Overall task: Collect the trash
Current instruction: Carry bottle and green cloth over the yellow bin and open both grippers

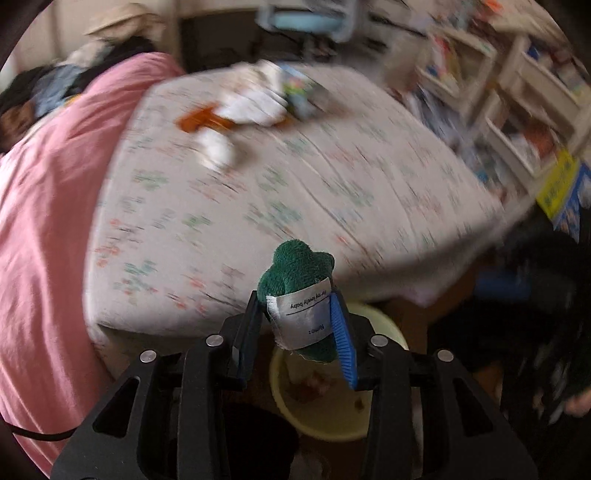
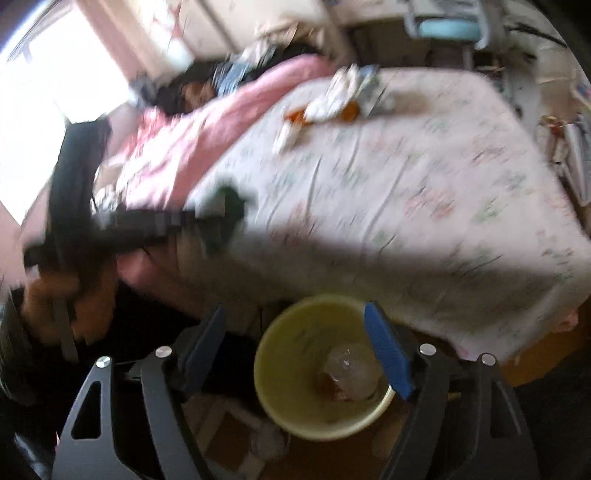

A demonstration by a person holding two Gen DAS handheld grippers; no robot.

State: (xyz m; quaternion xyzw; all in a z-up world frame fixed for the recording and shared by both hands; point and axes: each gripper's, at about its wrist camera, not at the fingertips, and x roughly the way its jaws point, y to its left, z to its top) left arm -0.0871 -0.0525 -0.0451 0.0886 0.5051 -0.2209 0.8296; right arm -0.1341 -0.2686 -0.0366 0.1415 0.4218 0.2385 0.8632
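My left gripper (image 1: 295, 306) is shut on a green plush cloth with a white label (image 1: 299, 291), held above a pale yellow bin (image 1: 325, 424) on the floor by the bed. In the right wrist view my right gripper (image 2: 295, 347) is open and empty, just above the same yellow bin (image 2: 295, 387), which holds crumpled clear plastic (image 2: 351, 369). The left gripper with the green cloth (image 2: 225, 203) shows blurred at left, over the bed edge. A pile of wrappers and white tissues (image 1: 251, 103) lies at the far end of the bed; it also shows in the right wrist view (image 2: 332, 99).
The bed has a patterned white sheet (image 1: 258, 206) and a pink blanket (image 1: 48, 221) along its left. White shelves with books (image 1: 517, 110) stand at right. A light blue chair (image 2: 443, 26) stands beyond the bed. Both views are motion-blurred.
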